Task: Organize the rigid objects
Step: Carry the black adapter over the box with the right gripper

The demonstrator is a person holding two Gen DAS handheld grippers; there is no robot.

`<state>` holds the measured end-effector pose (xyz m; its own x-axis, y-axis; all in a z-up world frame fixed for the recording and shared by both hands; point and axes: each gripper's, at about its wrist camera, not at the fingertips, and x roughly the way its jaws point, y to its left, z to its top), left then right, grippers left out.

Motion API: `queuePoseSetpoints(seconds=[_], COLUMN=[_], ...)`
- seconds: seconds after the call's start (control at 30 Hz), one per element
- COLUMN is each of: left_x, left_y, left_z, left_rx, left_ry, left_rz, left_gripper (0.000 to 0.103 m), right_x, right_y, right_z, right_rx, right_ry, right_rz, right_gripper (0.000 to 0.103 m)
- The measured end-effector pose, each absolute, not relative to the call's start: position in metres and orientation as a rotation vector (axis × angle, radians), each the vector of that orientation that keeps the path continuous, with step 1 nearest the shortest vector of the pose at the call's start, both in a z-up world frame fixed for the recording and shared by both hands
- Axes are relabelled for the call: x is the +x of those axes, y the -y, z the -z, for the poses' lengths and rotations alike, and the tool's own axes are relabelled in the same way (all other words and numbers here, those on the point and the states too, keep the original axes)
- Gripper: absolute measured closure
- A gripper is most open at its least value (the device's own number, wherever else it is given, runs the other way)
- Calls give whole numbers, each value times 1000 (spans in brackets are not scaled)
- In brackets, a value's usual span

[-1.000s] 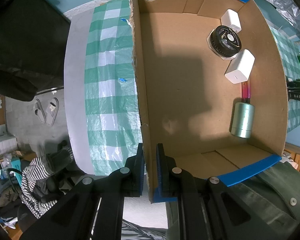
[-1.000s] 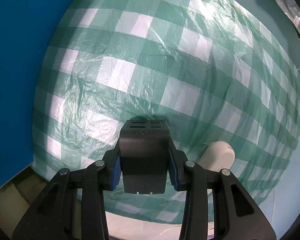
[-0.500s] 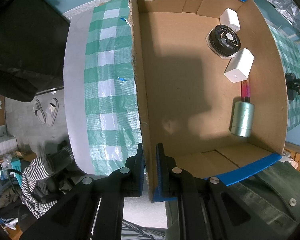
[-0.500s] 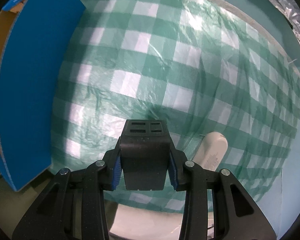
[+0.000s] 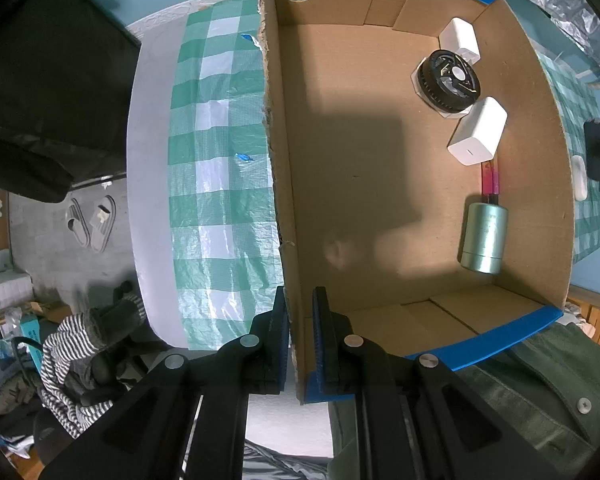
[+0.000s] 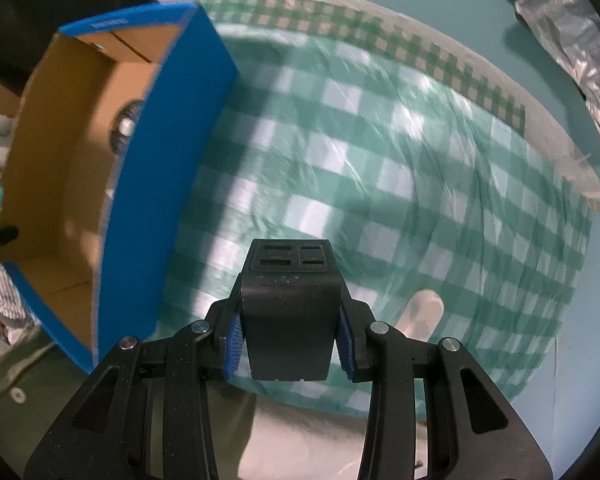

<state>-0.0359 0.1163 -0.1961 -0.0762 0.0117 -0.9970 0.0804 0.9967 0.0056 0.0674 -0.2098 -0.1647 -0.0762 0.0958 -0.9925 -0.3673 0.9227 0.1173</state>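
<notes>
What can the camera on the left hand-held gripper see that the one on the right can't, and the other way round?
Only the left view shows the box floor: two white adapters, a black round fan and a green cylinder. It also shows the left hand-held gripper clamped on the box wall.

Only the right view shows the right hand-held gripper closed on a black block.

Both show the cardboard box, the checked tablecloth and a white oblong object on it.

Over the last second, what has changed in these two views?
The right tool, shut on the black block, has lifted off the checked cloth, bringing the cardboard box into its view. The left tool stays clamped on the box wall; the box's contents and the white object haven't moved.
</notes>
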Motion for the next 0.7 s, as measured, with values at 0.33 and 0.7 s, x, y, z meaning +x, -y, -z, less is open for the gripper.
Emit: queuePoseSetpoints(seconds=[0.33, 0.7], left_x=[-36, -38], left_y=[-116, -120], left_z=[196, 196], left_rx=[69, 56], left_ry=[-1646, -1642], left_rz=[57, 52], left_gripper=[92, 92], right_x=[76, 82], right_y=[158, 100], right_z=[120, 108], right_rx=[-252, -323], right_ry=[-1523, -1489], right_rz=[-495, -600], right_gripper=[66, 66])
